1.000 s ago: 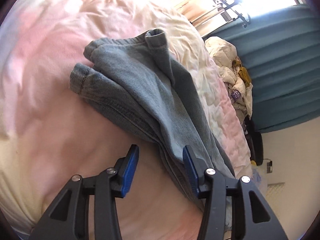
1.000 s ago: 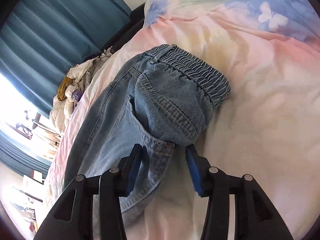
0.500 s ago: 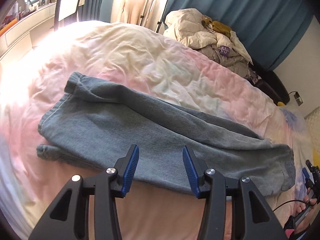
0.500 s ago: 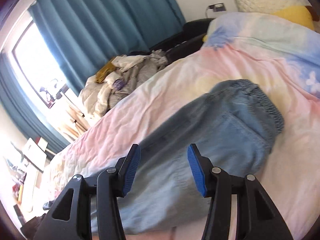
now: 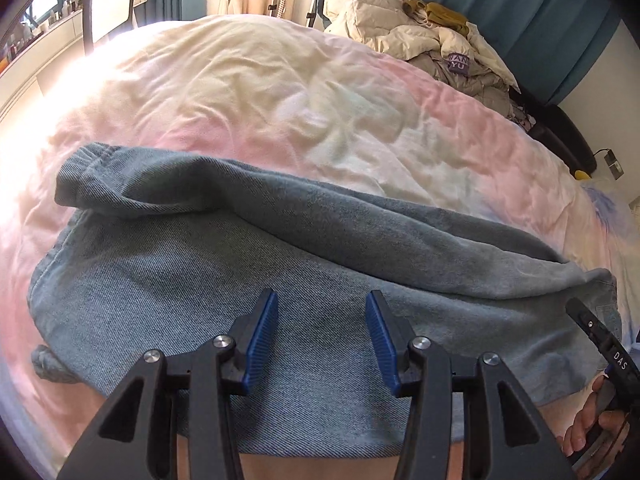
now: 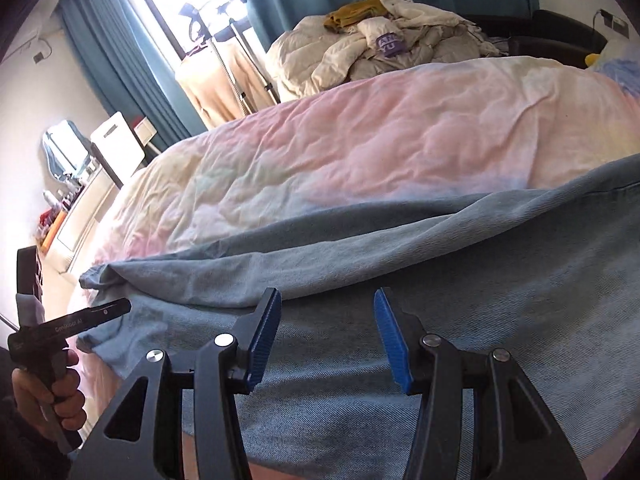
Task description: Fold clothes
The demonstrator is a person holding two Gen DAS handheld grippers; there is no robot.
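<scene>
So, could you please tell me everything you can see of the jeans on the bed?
The jeans are light blue, faded denim with a visible twill weave. They lie lengthwise across the pastel bedspread, folded along their length, legs stacked, one long fold ridge running along the top. The hems sit at the left in the left wrist view. Only the bedspread touches them; nothing grips them.

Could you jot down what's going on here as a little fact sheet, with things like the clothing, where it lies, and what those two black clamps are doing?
clothing: jeans, laid lengthwise
surface: bed with pastel cover
left gripper: open, empty, over the jeans
right gripper: open, empty, over the jeans
background: pile of laundry, blue curtains
folding: far edge already turned over
</scene>
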